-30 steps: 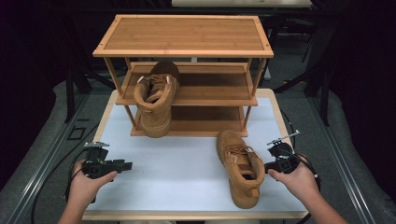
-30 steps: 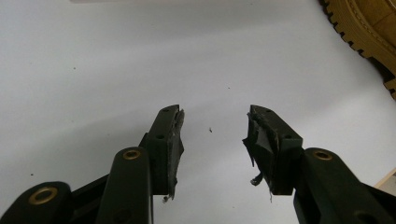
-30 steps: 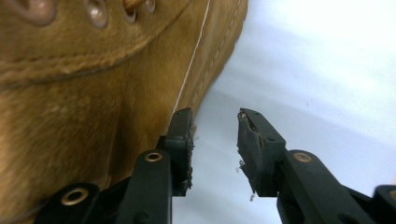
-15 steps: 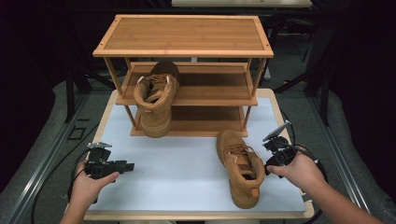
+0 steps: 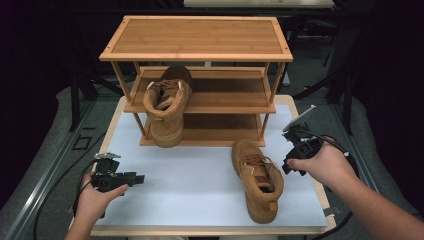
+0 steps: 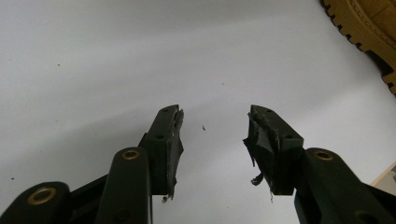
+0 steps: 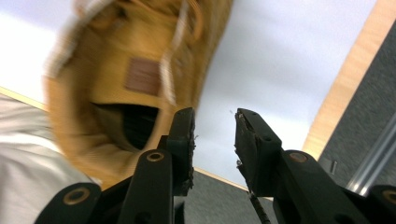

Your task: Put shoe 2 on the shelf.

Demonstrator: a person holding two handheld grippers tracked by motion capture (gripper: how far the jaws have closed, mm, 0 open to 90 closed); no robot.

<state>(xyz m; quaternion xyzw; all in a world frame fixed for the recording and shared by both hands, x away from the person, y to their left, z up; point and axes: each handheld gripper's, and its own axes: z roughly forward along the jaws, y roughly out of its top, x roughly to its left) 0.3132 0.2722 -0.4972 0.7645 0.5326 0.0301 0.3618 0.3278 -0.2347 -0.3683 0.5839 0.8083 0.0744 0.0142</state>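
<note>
High view: one boot on the worktop, one on the rack

High view shows a tan boot [image 5: 257,179] lying on the white worktop [image 5: 190,175] at about 4 o'clock from the middle, its toe pointing toward the rack and its heel toward the person. The right gripper [image 5: 292,162] hovers just beside that boot, at its 3 o'clock, held in the person's right hand [image 5: 325,165]. In the right gripper view, the jaws stand apart with nothing between them, and the boot's open collar and brown tongue patch sit blurred at 10 o'clock.

The left gripper [image 5: 139,177] sits low at 8 o'clock on the worktop, well apart from the boot. In the left gripper view, its jaws are released and wide, with bare white surface between them; a boot sole edge shows at 1 o'clock.

A second boot [image 5: 167,107] stands on the wooden shoe rack [image 5: 197,37] at 12 o'clock, on the left of the middle shelf, heel toward the person.
</note>
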